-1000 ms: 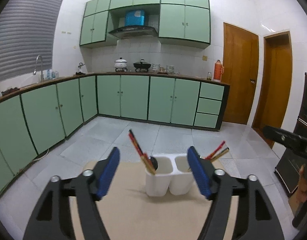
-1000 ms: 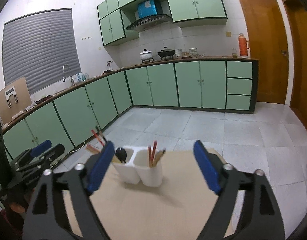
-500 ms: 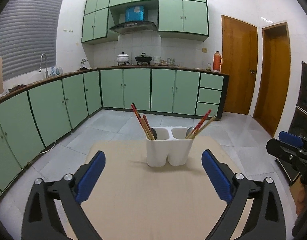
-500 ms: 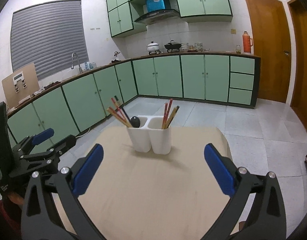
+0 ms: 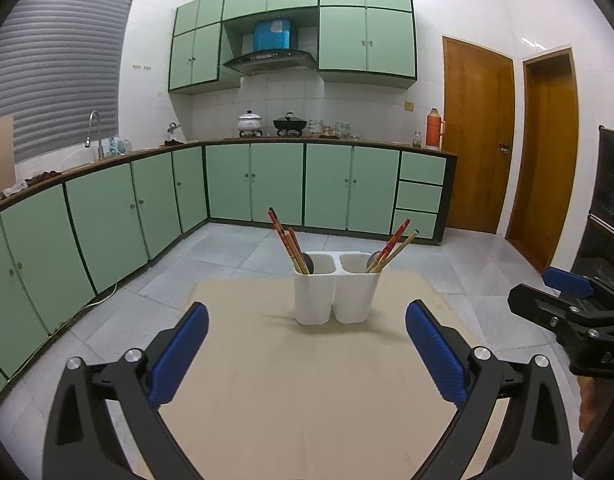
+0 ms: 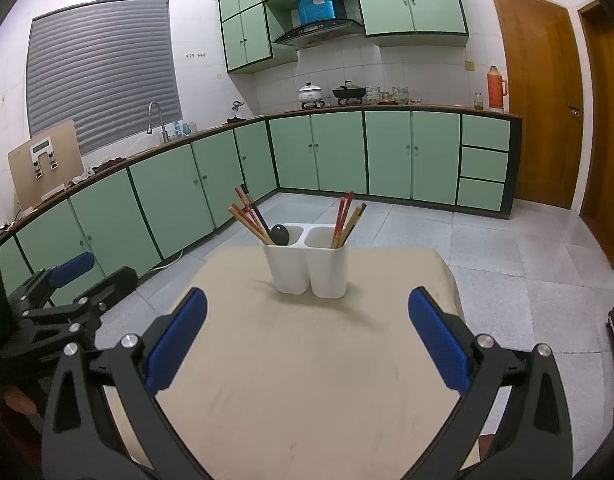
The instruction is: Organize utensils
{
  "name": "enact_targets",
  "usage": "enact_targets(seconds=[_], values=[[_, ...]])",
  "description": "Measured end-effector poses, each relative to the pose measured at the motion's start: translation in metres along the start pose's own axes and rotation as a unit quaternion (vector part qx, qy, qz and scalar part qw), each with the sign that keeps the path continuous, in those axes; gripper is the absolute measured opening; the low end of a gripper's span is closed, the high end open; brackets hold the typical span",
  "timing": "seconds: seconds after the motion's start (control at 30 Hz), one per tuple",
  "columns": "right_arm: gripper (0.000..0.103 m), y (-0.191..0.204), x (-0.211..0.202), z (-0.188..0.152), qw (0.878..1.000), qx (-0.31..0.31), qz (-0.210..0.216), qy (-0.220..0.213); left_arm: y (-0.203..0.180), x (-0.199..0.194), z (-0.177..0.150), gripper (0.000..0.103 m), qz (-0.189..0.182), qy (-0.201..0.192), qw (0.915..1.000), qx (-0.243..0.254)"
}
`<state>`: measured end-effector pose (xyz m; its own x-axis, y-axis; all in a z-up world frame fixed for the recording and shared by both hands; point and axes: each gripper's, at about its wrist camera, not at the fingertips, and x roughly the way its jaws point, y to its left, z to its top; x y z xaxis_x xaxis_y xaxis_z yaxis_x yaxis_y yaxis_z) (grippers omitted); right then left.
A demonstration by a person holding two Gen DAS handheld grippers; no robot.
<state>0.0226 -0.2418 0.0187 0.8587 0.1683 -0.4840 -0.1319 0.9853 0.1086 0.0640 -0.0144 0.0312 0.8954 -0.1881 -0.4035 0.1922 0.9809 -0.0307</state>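
Even, dim-cool indoor light, sharp focus. Strong fisheye bending with black corner vignette. Holder (image 5: 335, 294) casts soft shadow toward 7 o'clock on bench (image 5: 307, 400).

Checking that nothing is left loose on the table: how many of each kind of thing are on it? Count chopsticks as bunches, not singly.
Holder: 1
Chopstick bunches: 2, one in each compartment
Spoons: 2, one in each compartment
Total: 5
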Motion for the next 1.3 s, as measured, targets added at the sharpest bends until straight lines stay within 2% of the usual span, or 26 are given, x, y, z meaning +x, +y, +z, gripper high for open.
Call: enact_targets(seconds=[1.3], values=[[0.098, 0.011, 0.005, 0.009, 1.000, -0.017, 0.005, 0.002, 0.009, -0.014, -0.002, 0.097, 0.008, -0.007, 0.9999, 0.002]])
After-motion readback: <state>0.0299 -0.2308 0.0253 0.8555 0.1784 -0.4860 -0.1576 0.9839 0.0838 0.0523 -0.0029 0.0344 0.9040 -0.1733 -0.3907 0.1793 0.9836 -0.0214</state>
